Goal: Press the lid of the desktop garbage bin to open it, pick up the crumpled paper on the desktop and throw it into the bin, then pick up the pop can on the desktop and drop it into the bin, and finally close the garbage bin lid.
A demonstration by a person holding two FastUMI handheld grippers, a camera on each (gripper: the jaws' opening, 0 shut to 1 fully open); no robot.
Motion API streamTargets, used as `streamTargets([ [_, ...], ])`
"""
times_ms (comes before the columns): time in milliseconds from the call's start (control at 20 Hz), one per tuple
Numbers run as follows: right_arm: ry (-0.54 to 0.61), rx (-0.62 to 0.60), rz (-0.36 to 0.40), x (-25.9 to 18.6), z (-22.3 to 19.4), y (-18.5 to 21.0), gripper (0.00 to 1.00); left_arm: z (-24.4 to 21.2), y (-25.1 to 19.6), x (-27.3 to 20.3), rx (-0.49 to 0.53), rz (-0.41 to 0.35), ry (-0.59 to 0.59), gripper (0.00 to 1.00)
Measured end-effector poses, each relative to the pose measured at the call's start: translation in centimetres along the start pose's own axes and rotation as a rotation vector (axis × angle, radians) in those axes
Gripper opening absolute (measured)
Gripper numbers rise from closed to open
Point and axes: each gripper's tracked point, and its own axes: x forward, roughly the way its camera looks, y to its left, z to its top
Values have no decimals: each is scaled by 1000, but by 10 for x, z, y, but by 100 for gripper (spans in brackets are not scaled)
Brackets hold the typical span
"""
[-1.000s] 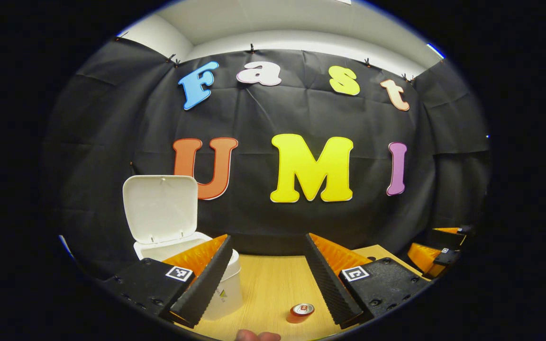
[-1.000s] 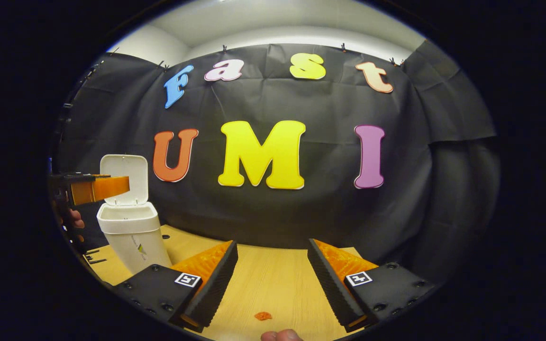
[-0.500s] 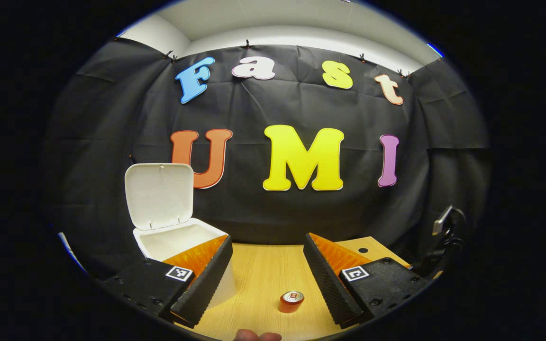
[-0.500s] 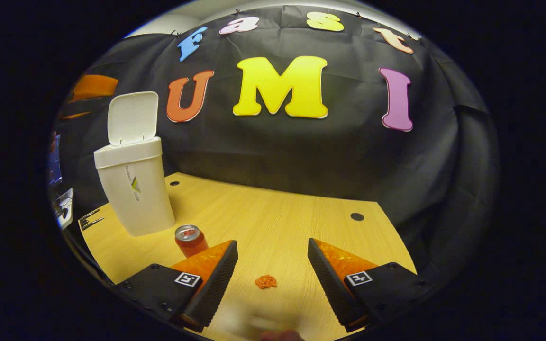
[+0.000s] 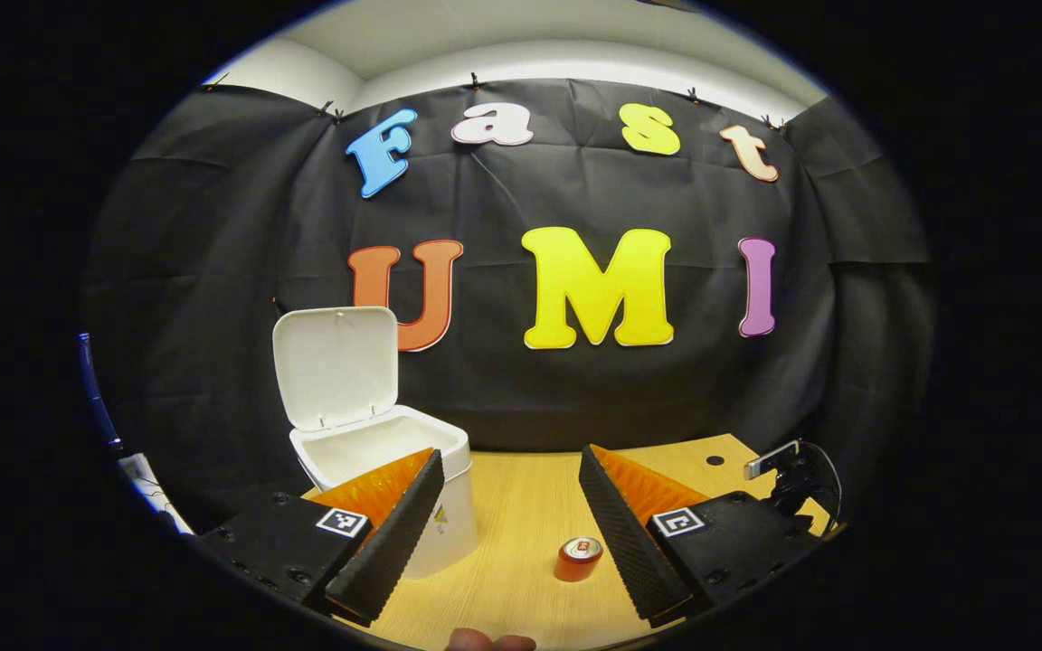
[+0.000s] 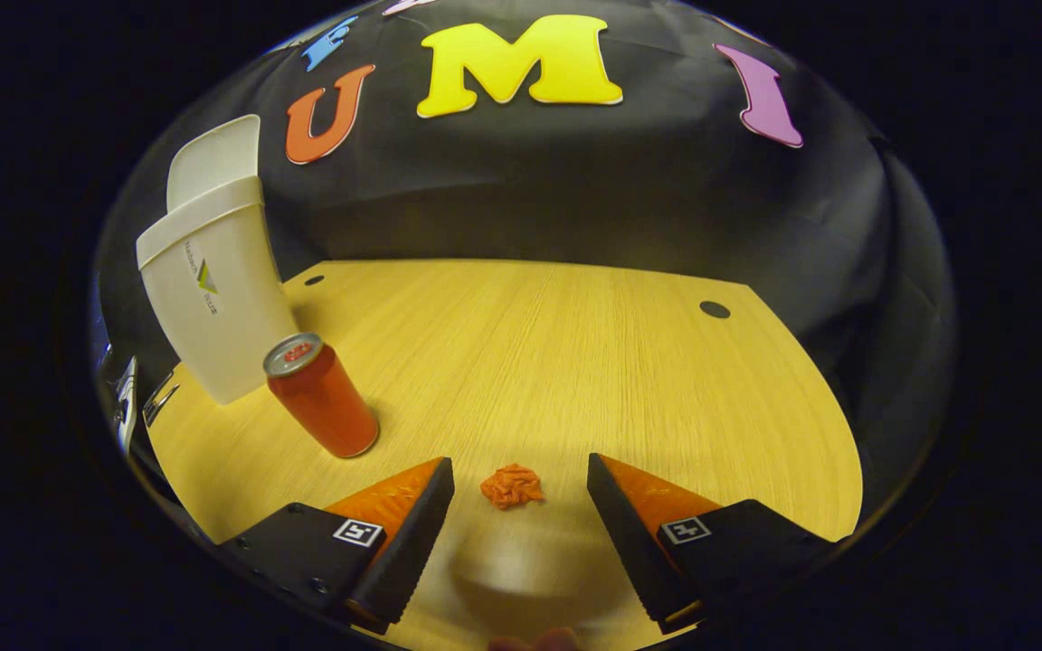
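While the light wooden tabletop (image 6: 575, 362) spreads across the right gripper view, the white plastic bin (image 6: 213, 298) stands at left, lid (image 5: 336, 366) raised. Just beside it stands the red pop can (image 6: 322, 398) — upright. Lower centre, the small orange crumpled paper (image 6: 511, 485) lies between the right gripper (image 6: 521, 479)'s parted fingers, untouched. The left gripper (image 5: 510, 475) is spread too — empty.

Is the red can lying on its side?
No, in the right gripper view the pop can stands upright on the wooden table, its silver top facing up, just beside the white bin.
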Motion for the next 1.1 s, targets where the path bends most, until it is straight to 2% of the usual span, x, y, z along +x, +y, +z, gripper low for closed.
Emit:
streamTargets([
  [100, 107, -1, 2, 15, -24, 0, 97, -5, 6, -4, -3, 18, 15, 98],
  [250, 130, -21, 6, 20, -29, 5, 97, -6, 11, -5, 6, 28, 23, 98],
  [400, 166, -17, 2, 31, -37, 5, 88, -5, 16, -7, 18, 35, 25, 98],
  [450, 177, -17, -2, 31, -38, 5, 79, -6, 19, -8, 21, 38, 27, 98],
  [550, 172, -18, -12, 33, -36, 3, 69, -5, 24, -9, 25, 48, 26, 98],
  [600, 180, -10, -17, 35, -37, 4, 52, -6, 27, -9, 25, 50, 26, 98],
  [700, 183, 6, -13, 38, -35, 6, 51, -7, 30, -9, 14, 53, 29, 98],
  [750, 190, 10, -12, 38, -35, 7, 23, -7, 32, -10, 12, 53, 32, 98],
  [850, 186, 10, -12, 38, -33, 7, 23, -8, 35, -8, 11, 53, 31, 98],
  [900, 187, 22, -15, 36, -31, 7, 9, -8, 37, -9, 9, 53, 33, 98],
  [1100, 178, 55, -24, 24, -20, 10, 8, -9, 46, -5, -5, 53, 34, 98],
])
